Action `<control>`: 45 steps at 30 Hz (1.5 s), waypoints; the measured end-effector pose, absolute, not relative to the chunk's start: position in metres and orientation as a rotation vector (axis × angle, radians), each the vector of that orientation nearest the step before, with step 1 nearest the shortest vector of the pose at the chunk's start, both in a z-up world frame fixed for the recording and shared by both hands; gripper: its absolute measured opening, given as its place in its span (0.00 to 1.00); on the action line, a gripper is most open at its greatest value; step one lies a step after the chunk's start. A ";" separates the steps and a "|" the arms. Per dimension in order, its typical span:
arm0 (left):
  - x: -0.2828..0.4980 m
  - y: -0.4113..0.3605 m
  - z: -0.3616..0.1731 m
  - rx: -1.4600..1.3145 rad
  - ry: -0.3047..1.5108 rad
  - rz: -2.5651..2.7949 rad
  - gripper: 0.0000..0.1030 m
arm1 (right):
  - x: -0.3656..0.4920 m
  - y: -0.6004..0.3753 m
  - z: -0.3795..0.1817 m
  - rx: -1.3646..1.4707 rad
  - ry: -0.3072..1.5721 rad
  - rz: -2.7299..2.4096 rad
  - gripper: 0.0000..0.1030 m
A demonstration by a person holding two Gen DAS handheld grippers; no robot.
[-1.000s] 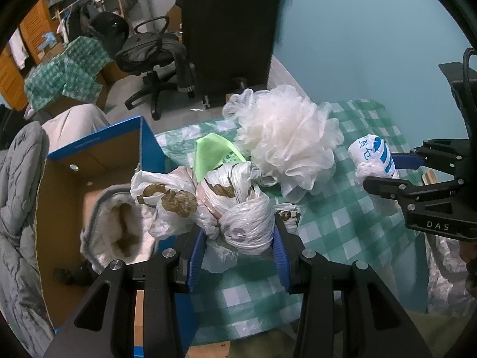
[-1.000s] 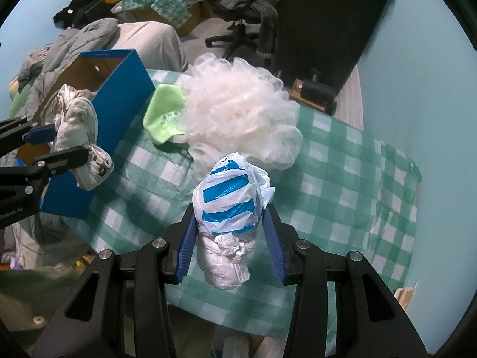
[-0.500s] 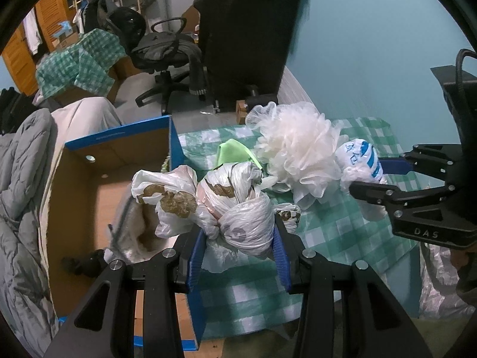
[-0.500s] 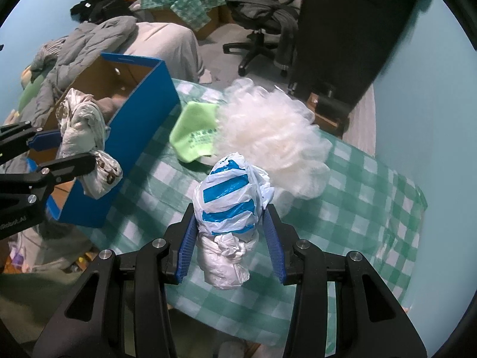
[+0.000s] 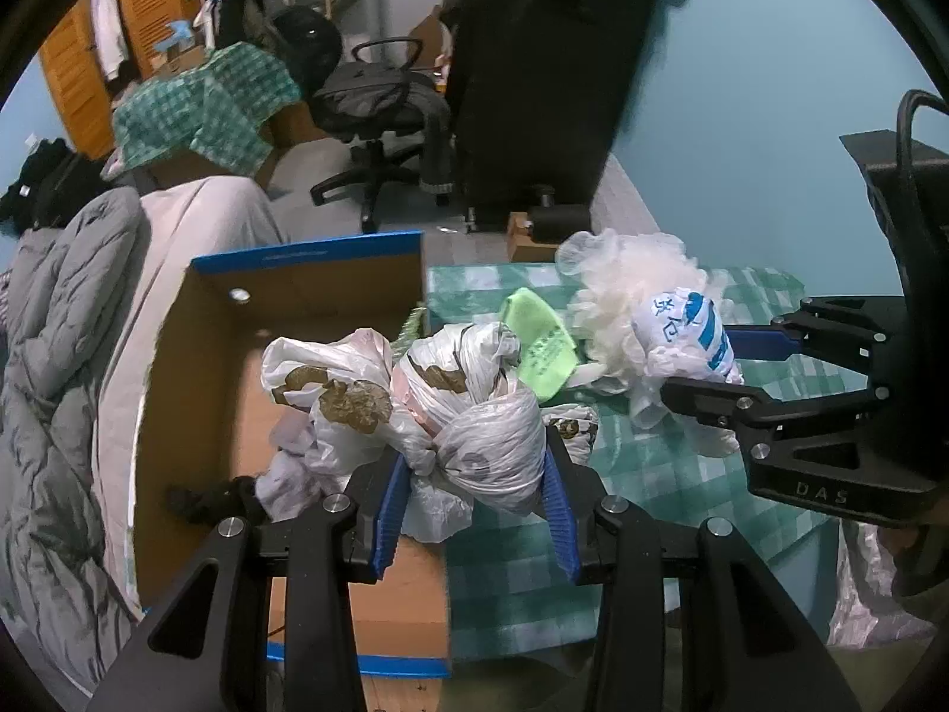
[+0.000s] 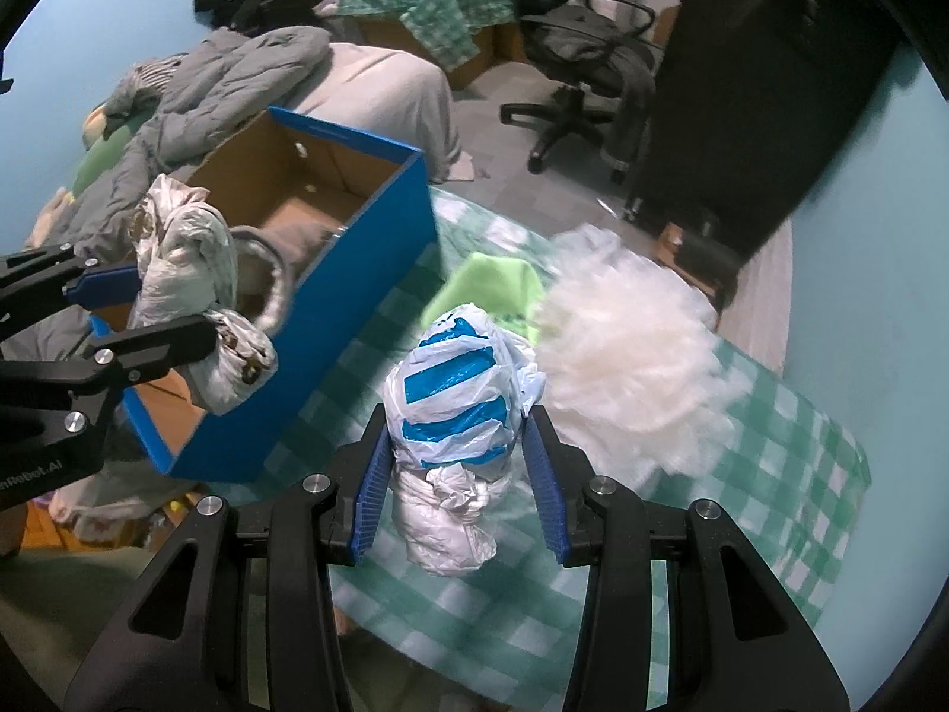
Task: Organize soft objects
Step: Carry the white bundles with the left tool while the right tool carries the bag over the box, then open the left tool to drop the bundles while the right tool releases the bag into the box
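My left gripper is shut on a knotted white plastic bag with brown print, held above the near edge of the blue cardboard box. In the right wrist view that same bag hangs over the box. My right gripper is shut on a white bag with blue stripes, held over the green checked tablecloth; it also shows in the left wrist view, where the striped bag sits in the right gripper. A white mesh bath pouf and a green cloth lie on the table.
Inside the box lies a grey fleece-lined item. A grey padded jacket lies on a bed left of the box. A black office chair and a tall black cabinet stand behind the table, against a blue wall.
Both grippers have moved left toward the box with their bags still gripped. The box now fills more of both views and the pouf has slid to the right.
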State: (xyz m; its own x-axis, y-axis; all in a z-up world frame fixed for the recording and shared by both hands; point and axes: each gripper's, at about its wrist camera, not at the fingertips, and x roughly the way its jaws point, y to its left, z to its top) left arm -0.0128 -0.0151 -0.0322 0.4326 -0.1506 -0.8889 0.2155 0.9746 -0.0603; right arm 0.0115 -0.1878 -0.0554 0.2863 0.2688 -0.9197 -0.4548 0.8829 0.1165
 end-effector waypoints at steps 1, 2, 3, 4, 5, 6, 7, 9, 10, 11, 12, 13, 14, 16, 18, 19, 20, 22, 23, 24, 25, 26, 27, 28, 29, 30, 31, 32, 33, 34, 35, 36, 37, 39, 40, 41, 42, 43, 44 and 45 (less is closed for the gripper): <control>-0.013 -0.011 -0.033 0.061 1.101 -0.219 0.41 | 0.013 -0.183 -0.055 -0.185 1.185 0.496 0.41; -0.013 -0.009 -0.033 0.057 1.102 -0.213 0.41 | 0.014 -0.179 -0.055 -0.189 1.182 0.505 0.41; -0.013 -0.006 -0.034 0.054 1.103 -0.206 0.41 | 0.015 -0.174 -0.054 -0.193 1.180 0.515 0.41; -0.013 -0.001 -0.035 0.050 1.105 -0.197 0.41 | 0.016 -0.169 -0.054 -0.196 1.177 0.526 0.41; -0.013 0.003 -0.036 0.045 1.107 -0.188 0.41 | 0.017 -0.164 -0.053 -0.200 1.175 0.535 0.41; -0.013 0.006 -0.036 0.042 1.109 -0.182 0.41 | 0.018 -0.158 -0.053 -0.205 1.173 0.545 0.41; -0.013 0.009 -0.037 0.040 1.110 -0.175 0.41 | 0.020 -0.152 -0.052 -0.210 1.171 0.556 0.41; -0.013 0.016 -0.038 0.033 1.113 -0.160 0.41 | 0.022 -0.142 -0.051 -0.218 1.166 0.574 0.41; -0.012 0.020 -0.039 0.030 1.114 -0.152 0.41 | 0.023 -0.137 -0.051 -0.222 1.165 0.583 0.41; -0.012 0.024 -0.040 0.027 1.115 -0.145 0.41 | 0.024 -0.132 -0.051 -0.225 1.163 0.592 0.41; -0.012 0.028 -0.041 0.023 1.118 -0.137 0.41 | 0.025 -0.127 -0.051 -0.229 1.161 0.601 0.41; -0.012 0.032 -0.043 0.020 1.121 -0.130 0.41 | 0.026 -0.123 -0.050 -0.231 1.160 0.608 0.41; -0.012 0.037 -0.044 0.015 1.124 -0.119 0.41 | 0.027 -0.117 -0.050 -0.233 1.160 0.618 0.41; -0.012 0.044 -0.046 0.008 1.127 -0.104 0.41 | 0.028 -0.109 -0.051 -0.239 1.160 0.631 0.41; -0.012 0.053 -0.048 0.000 1.131 -0.085 0.41 | 0.031 -0.101 -0.052 -0.242 1.161 0.645 0.41; -0.012 0.058 -0.049 -0.004 1.132 -0.078 0.41 | 0.032 -0.097 -0.052 -0.244 1.162 0.652 0.41; -0.013 0.062 -0.049 -0.007 1.134 -0.071 0.41 | 0.033 -0.093 -0.052 -0.245 1.163 0.658 0.41; -0.014 0.071 -0.052 -0.012 1.140 -0.056 0.41 | 0.034 -0.086 -0.053 -0.251 1.164 0.672 0.41; -0.015 0.076 -0.053 -0.015 1.143 -0.047 0.41 | 0.034 -0.081 -0.053 -0.254 1.165 0.681 0.41; -0.015 0.081 -0.055 -0.019 1.147 -0.038 0.41 | 0.034 -0.077 -0.054 -0.257 1.167 0.688 0.41; -0.015 0.085 -0.057 -0.023 1.151 -0.032 0.41 | 0.035 -0.073 -0.055 -0.258 1.169 0.692 0.41; -0.015 0.089 -0.059 -0.027 1.155 -0.024 0.41 | 0.035 -0.068 -0.055 -0.262 1.171 0.700 0.41; -0.016 0.095 -0.061 -0.031 1.161 -0.014 0.41 | 0.034 -0.066 -0.055 -0.264 1.171 0.706 0.41; -0.016 0.099 -0.062 -0.035 1.165 -0.007 0.41 | 0.034 -0.063 -0.055 -0.266 1.172 0.712 0.41; -0.016 0.102 -0.064 -0.040 1.169 -0.001 0.41 | 0.033 -0.059 -0.055 -0.268 1.173 0.717 0.41; -0.017 0.107 -0.065 -0.046 1.173 0.005 0.41 | 0.033 -0.055 -0.055 -0.268 1.175 0.722 0.41; -0.018 0.111 -0.068 -0.053 1.178 0.012 0.41 | 0.033 -0.052 -0.056 -0.269 1.176 0.726 0.41; -0.018 0.114 -0.069 -0.057 1.183 0.017 0.41 | 0.032 -0.048 -0.056 -0.271 1.175 0.730 0.41; -0.018 0.118 -0.071 -0.062 1.188 0.022 0.41 | 0.031 -0.046 -0.055 -0.272 1.175 0.734 0.41; -0.019 0.121 -0.073 -0.065 1.193 0.026 0.41 | 0.031 -0.044 -0.055 -0.272 1.176 0.739 0.41; -0.020 0.125 -0.075 -0.069 1.198 0.031 0.41 | 0.030 -0.041 -0.055 -0.271 1.176 0.744 0.41; -0.021 0.128 -0.078 -0.074 1.205 0.035 0.41 | 0.029 -0.038 -0.056 -0.270 1.178 0.747 0.41; -0.021 0.132 -0.080 -0.079 1.212 0.037 0.41 | 0.028 -0.035 -0.056 -0.270 1.180 0.751 0.41; -0.022 0.137 -0.084 -0.087 1.224 0.037 0.41 | 0.026 -0.031 -0.058 -0.267 1.185 0.756 0.42; -0.022 0.139 -0.087 -0.085 1.232 0.040 0.41 | 0.025 -0.028 -0.059 -0.265 1.188 0.760 0.42; -0.022 0.140 -0.089 -0.083 1.238 0.039 0.41 | 0.024 -0.025 -0.060 -0.263 1.192 0.762 0.41; -0.022 0.142 -0.090 -0.081 1.242 0.037 0.41 | 0.023 -0.023 -0.061 -0.260 1.195 0.765 0.41; -0.021 0.141 -0.091 -0.078 1.248 0.036 0.41 | 0.022 -0.020 -0.063 -0.256 1.200 0.769 0.41; -0.021 0.142 -0.093 -0.075 1.253 0.035 0.41 | 0.021 -0.017 -0.064 -0.251 1.205 0.772 0.42; -0.021 0.143 -0.094 -0.070 1.258 0.033 0.42 | 0.021 -0.015 -0.065 -0.247 1.209 0.774 0.42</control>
State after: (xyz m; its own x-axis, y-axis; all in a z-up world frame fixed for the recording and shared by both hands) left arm -0.0212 0.1425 -0.0942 0.3074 -0.0131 -0.9515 -0.0637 0.9974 -0.0343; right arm 0.0207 -0.0154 -0.0654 0.1394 0.4028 -0.9046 -0.6526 0.7245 0.2220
